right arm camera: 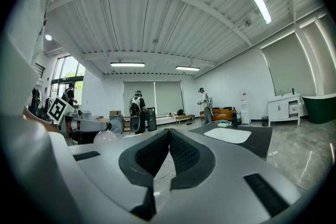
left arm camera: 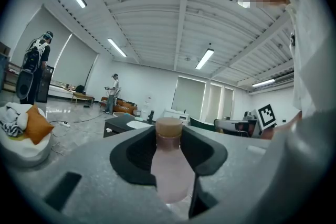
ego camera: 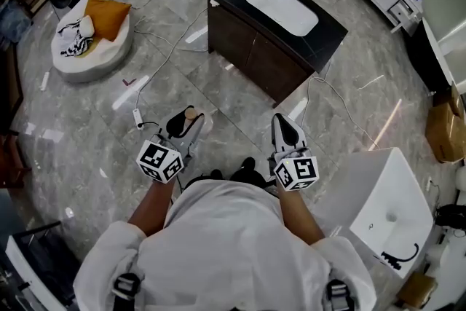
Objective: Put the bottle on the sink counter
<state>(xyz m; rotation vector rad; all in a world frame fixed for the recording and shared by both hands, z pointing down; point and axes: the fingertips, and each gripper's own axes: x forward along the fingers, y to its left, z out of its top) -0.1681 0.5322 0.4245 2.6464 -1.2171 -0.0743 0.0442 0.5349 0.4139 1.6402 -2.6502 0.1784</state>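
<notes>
A pale pink bottle with a tan cap stands upright between the jaws of my left gripper, whose dark pads press on its sides. From the head view the bottle's cap shows at the left gripper, held above the grey floor. My right gripper hangs level beside it; its jaws meet at the tips with nothing between them. The sink counter, a black cabinet with a white basin, stands some way ahead, also seen as the dark counter and the dark counter.
A round white cushion seat with an orange pillow lies to the left. Cables and a power strip run over the floor. A white freestanding basin is at the right, with a cardboard box beyond. People stand far off.
</notes>
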